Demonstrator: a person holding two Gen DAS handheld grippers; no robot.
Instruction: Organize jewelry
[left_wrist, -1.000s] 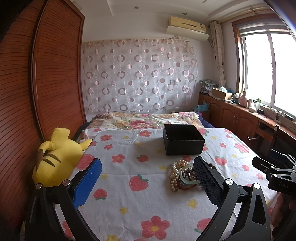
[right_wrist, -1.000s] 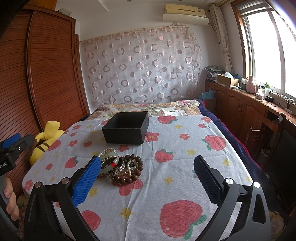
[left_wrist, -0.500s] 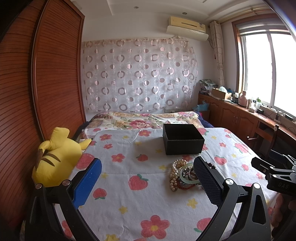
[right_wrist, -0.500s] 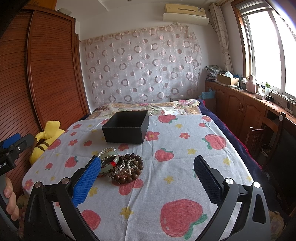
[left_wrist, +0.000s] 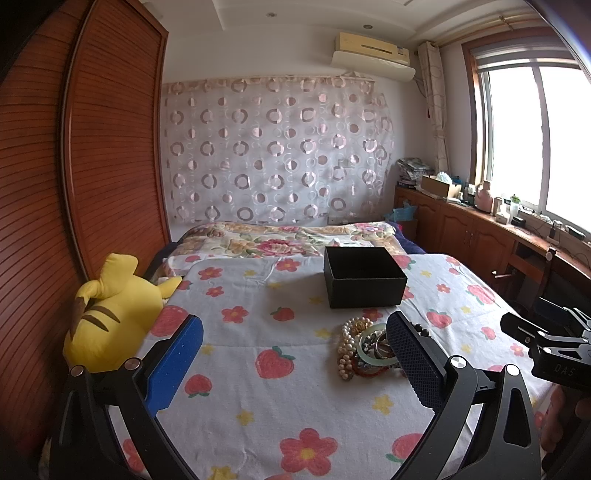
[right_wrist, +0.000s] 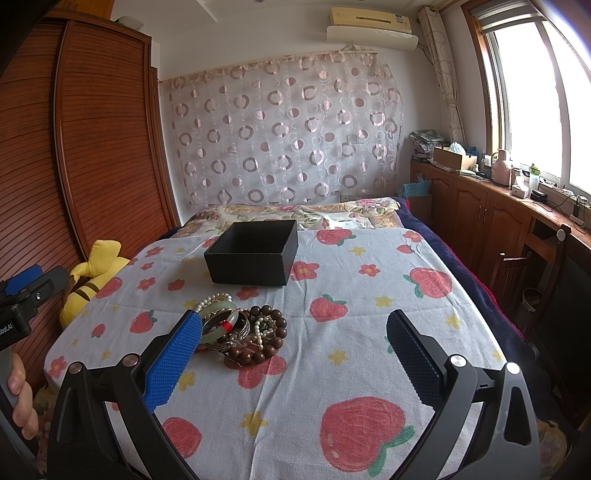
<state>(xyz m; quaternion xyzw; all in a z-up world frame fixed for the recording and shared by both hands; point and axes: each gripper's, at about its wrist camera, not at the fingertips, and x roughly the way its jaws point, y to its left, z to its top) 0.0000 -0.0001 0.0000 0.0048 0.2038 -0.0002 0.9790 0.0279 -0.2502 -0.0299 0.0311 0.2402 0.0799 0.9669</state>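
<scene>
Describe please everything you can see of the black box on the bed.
The black box is a low rectangular container with no lid on it, matte, apparently card or fabric-covered. Its top is open and the inside looks dark; no contents can be seen. It sits upright and flat on the strawberry-print bedspread, just beyond the jewelry pile and apart from it. Neither the left gripper nor the right gripper touches it.

From the bed's foot, we look along both grippers toward the curtained wall (left_wrist: 277, 147). Our left view sits nearer the wardrobe (left_wrist: 110, 166), our right nearer the window (right_wrist: 524, 92). Both share the black box (left_wrist: 364, 277) and, partly hidden, the jewelry pile (right_wrist: 240, 332).
</scene>
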